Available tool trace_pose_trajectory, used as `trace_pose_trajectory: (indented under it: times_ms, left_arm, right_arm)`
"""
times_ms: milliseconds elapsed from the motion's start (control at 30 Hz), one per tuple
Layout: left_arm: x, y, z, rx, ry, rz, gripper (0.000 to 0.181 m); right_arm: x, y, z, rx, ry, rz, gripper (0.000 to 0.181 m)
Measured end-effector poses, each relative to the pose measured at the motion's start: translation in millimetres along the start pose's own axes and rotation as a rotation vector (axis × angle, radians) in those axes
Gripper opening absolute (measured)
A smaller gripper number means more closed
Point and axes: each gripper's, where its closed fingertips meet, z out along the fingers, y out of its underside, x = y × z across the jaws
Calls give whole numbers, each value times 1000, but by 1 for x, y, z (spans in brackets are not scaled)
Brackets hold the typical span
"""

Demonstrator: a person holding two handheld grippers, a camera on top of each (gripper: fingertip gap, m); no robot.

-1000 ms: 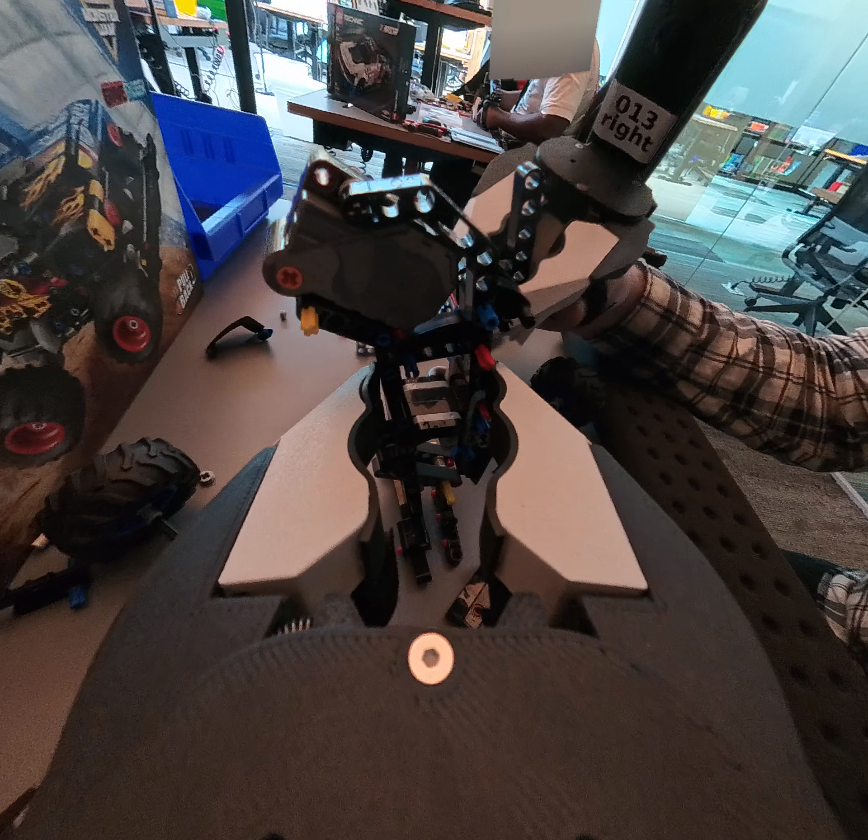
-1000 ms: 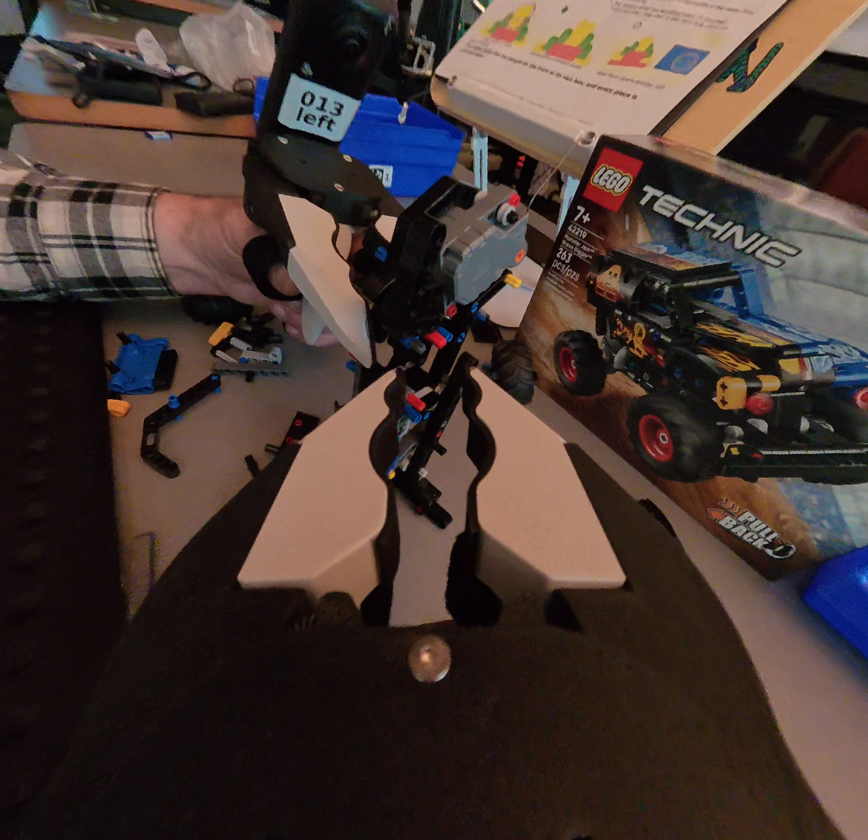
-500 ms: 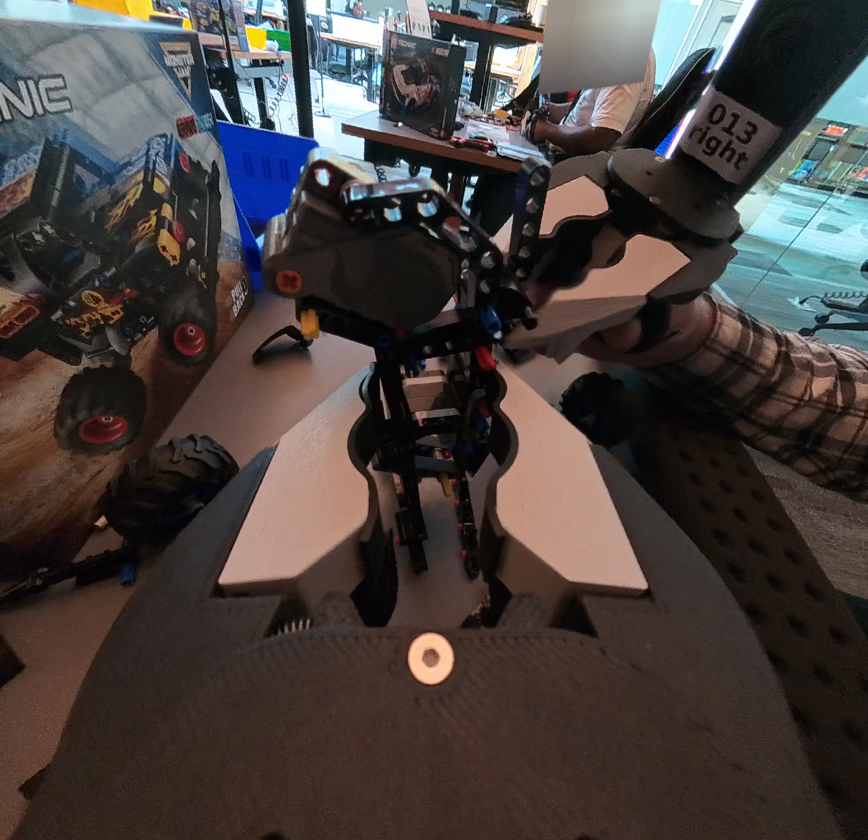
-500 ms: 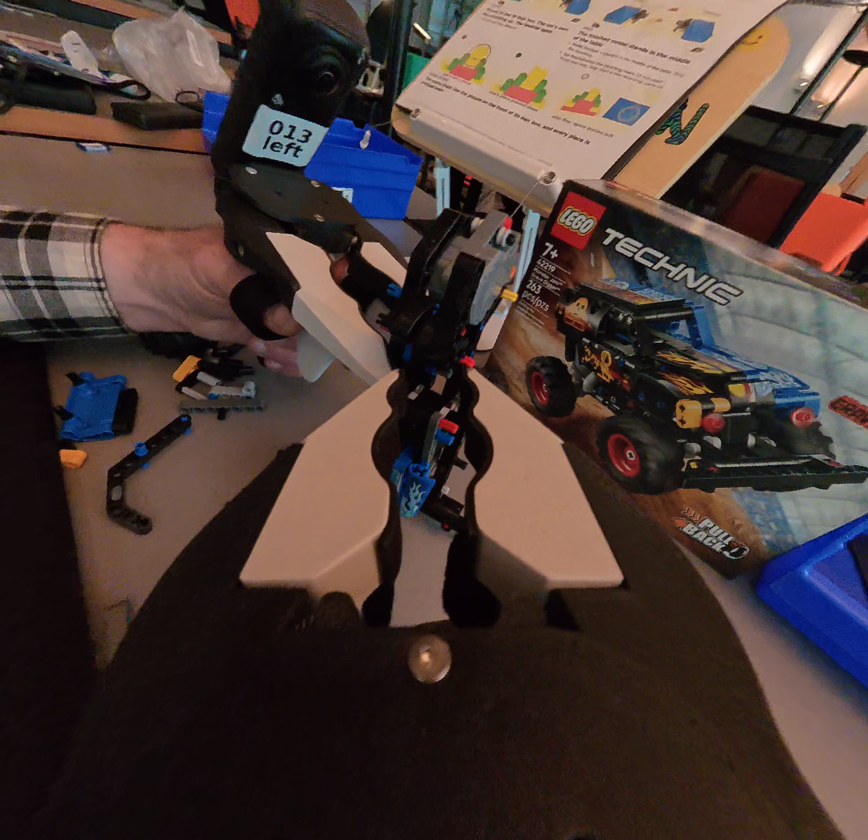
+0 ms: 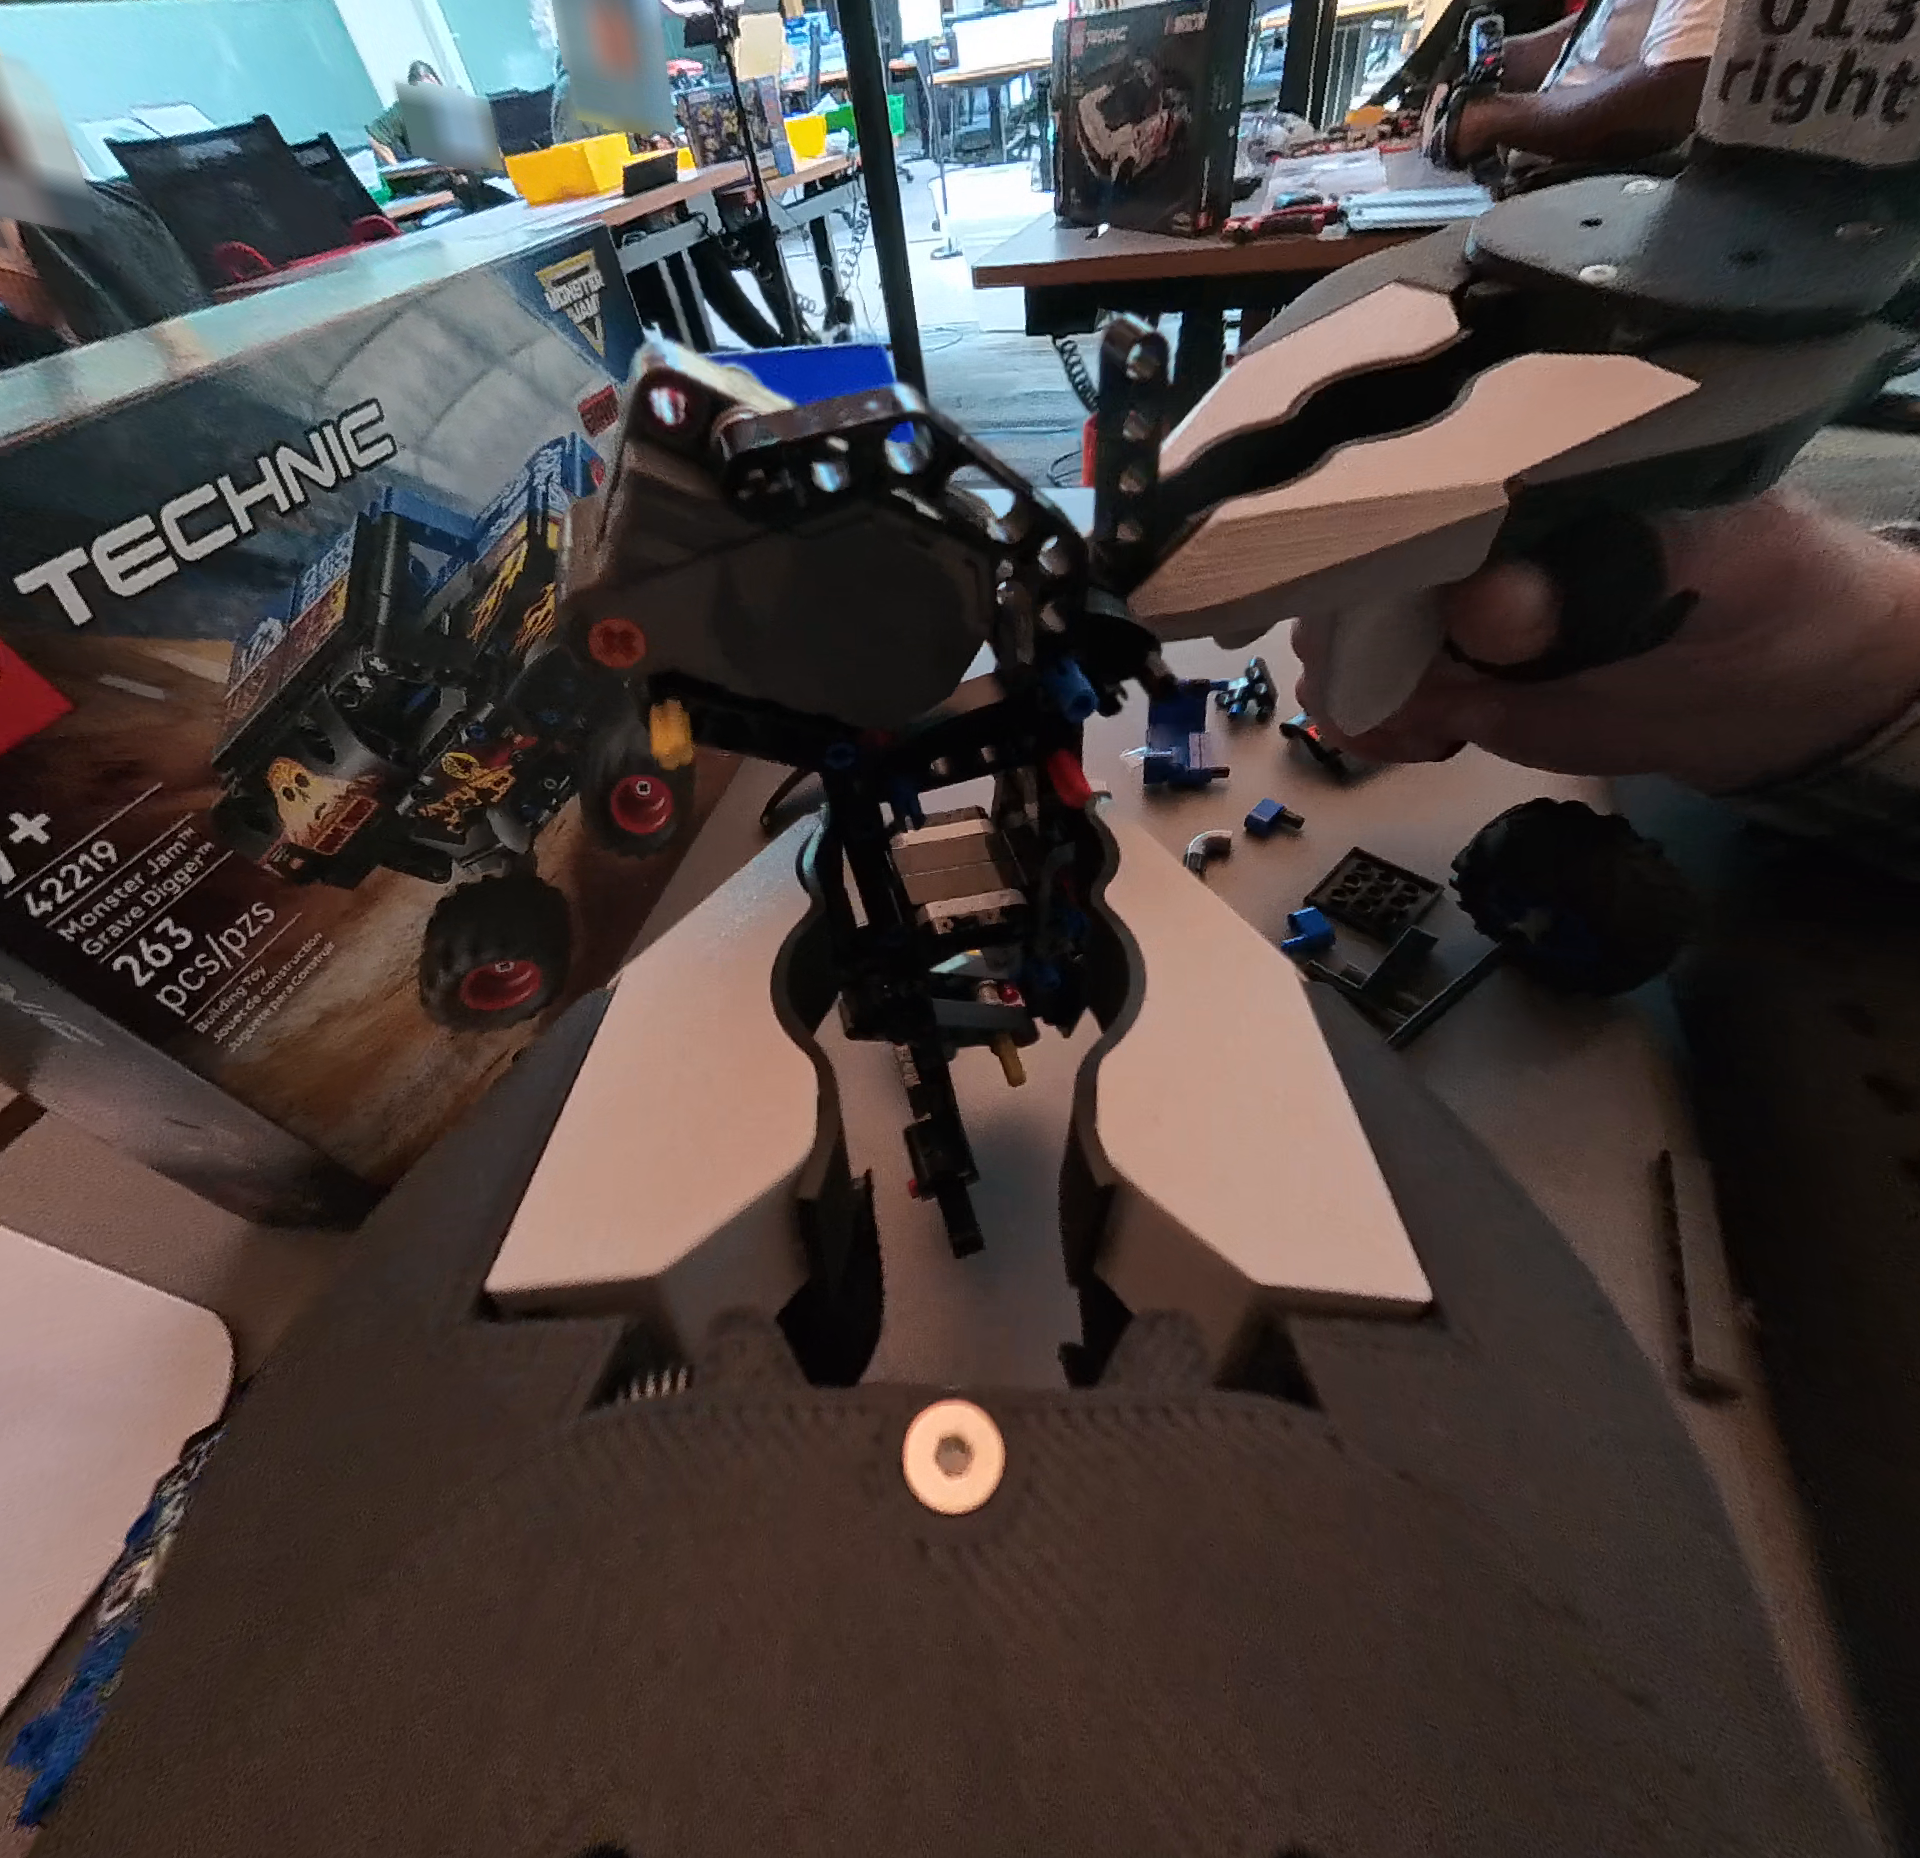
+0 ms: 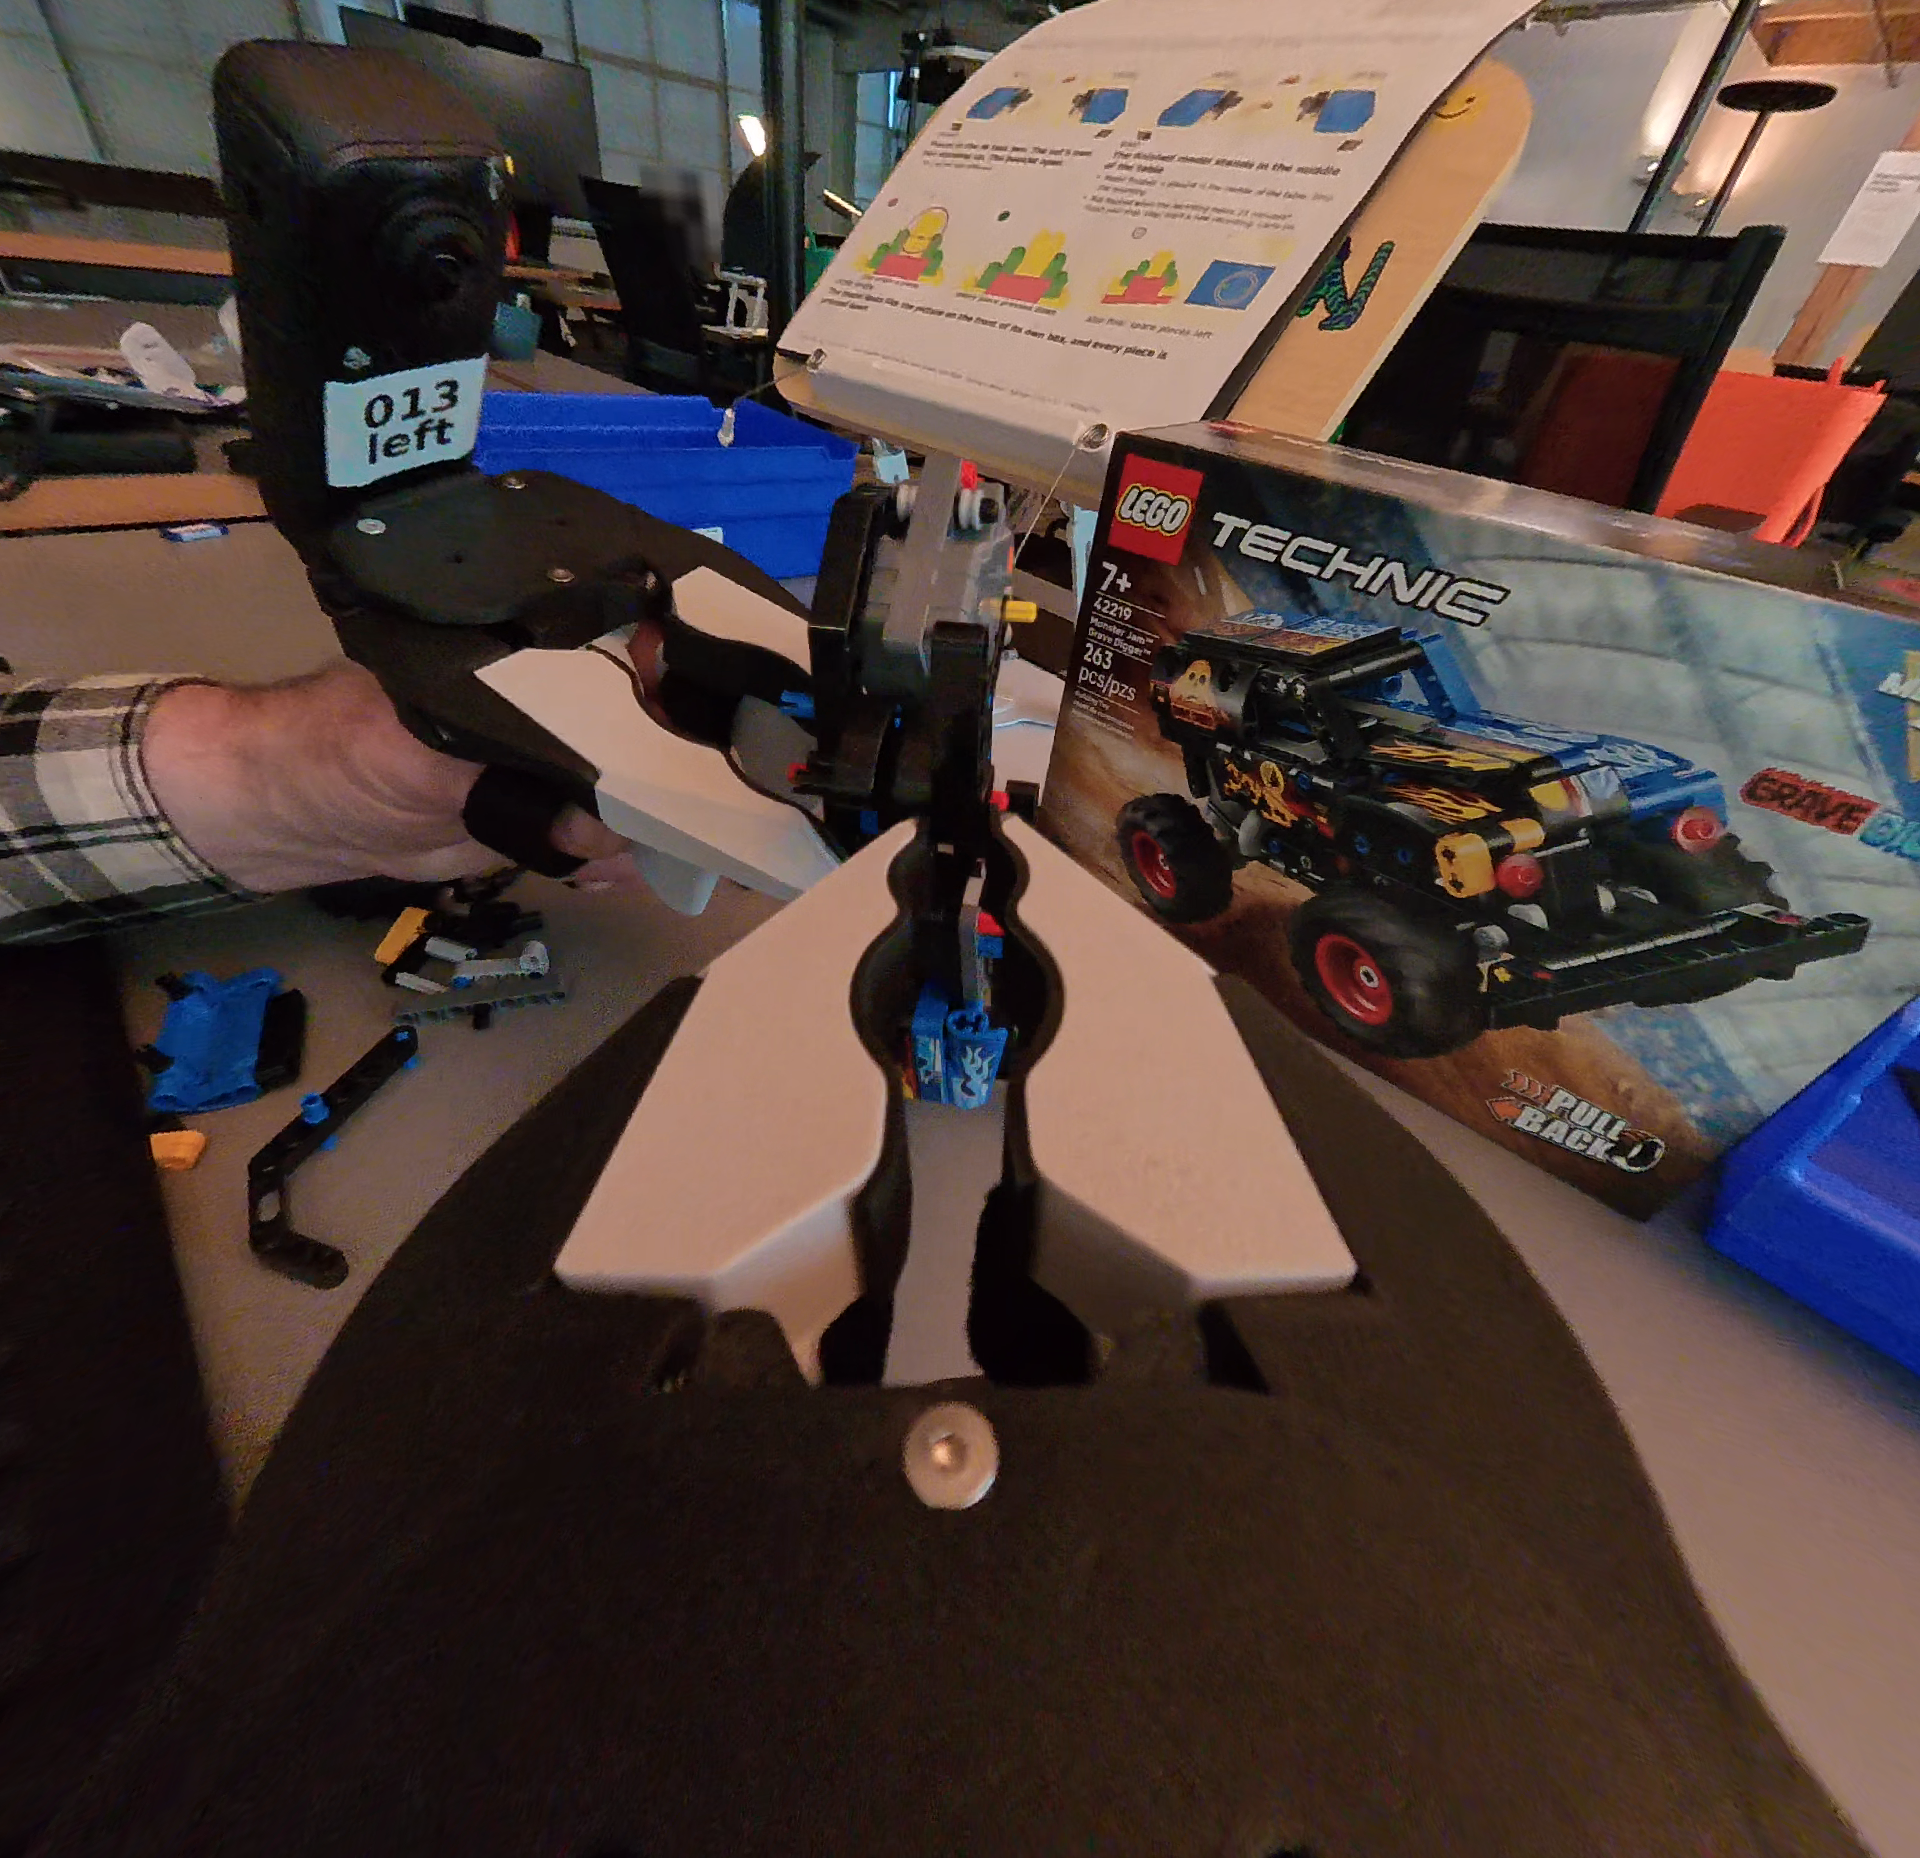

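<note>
Observed partly built black-and-grey toy brick model (image 5: 831, 603) held in the air just in front of printed cardboard truck box (image 5: 260, 717). Gripped low on its black frame by left gripper (image 5: 956, 873), fingers narrowed onto it. Gripped also by right gripper (image 6: 956, 852), fingers pinched close on a slim black beam with a blue flame-printed piece. Noted loose black rubber wheel (image 5: 1569, 894) and black angled beam (image 6: 312, 1133) on the table, well apart from the box. Found blue plastic bin (image 6: 665, 468) behind the box, inside hidden; second blue bin (image 6: 1829, 1206) just beside it, contents unclear.
</note>
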Motion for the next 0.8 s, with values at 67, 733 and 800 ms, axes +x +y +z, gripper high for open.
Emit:
trace_pose_trajectory:
  times_ms: [67, 733, 800]
  left_arm:
    - [1, 1, 1, -7, -9, 25, 41]
    - [2, 4, 2, -118, -197, 409, 14]
    - [-5, 1, -1, -94, -194, 362, 13]
  right_arm:
    - [1, 0, 0, 0, 15, -9, 6]
    - [12, -1, -6, -16, 81, -2, 3]
    - [14, 5, -2, -44, 91, -6, 3]
